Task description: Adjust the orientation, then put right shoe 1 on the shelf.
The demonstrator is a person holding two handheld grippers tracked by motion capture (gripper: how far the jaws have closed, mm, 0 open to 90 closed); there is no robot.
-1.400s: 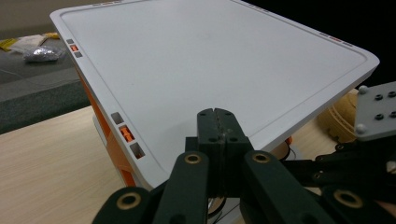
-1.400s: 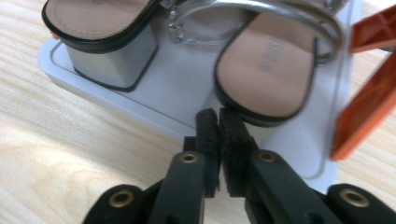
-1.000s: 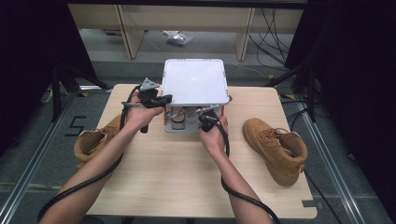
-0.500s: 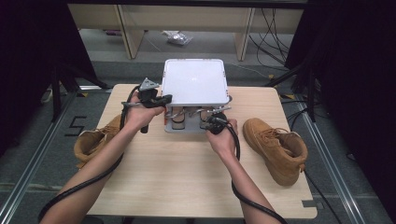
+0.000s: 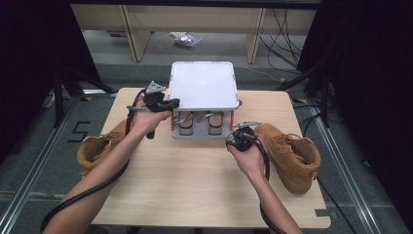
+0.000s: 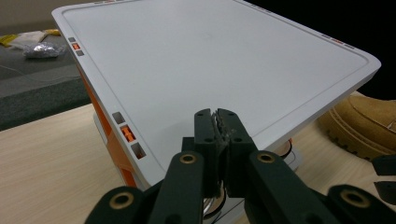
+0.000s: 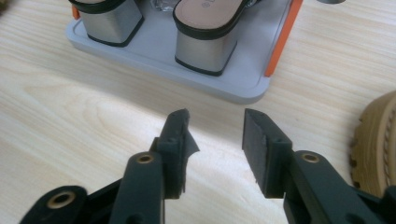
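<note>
Looking down from the high view, a white shoe box point(image 5: 203, 85) with orange side posts sits at the far middle of the tabletop point(image 5: 195, 190), its lid lifted at the front and a pair of block-heeled sandals point(image 5: 199, 123) inside on the grey base. The left tool point(image 5: 168, 103) meets the lid's left front corner. The right tool point(image 5: 243, 127) hangs near the box's right front corner. One tan boot point(image 5: 292, 153) lies right, another point(image 5: 100, 146) left; packing seems unfinished.

From the left tool's view, the lid point(image 6: 210, 60) is smooth and pale grey; the jaws are nearly together, having just begun opening, seemingly nipping its edge.

From the right tool's view, the jaws have just been opening, nothing between them.
</note>
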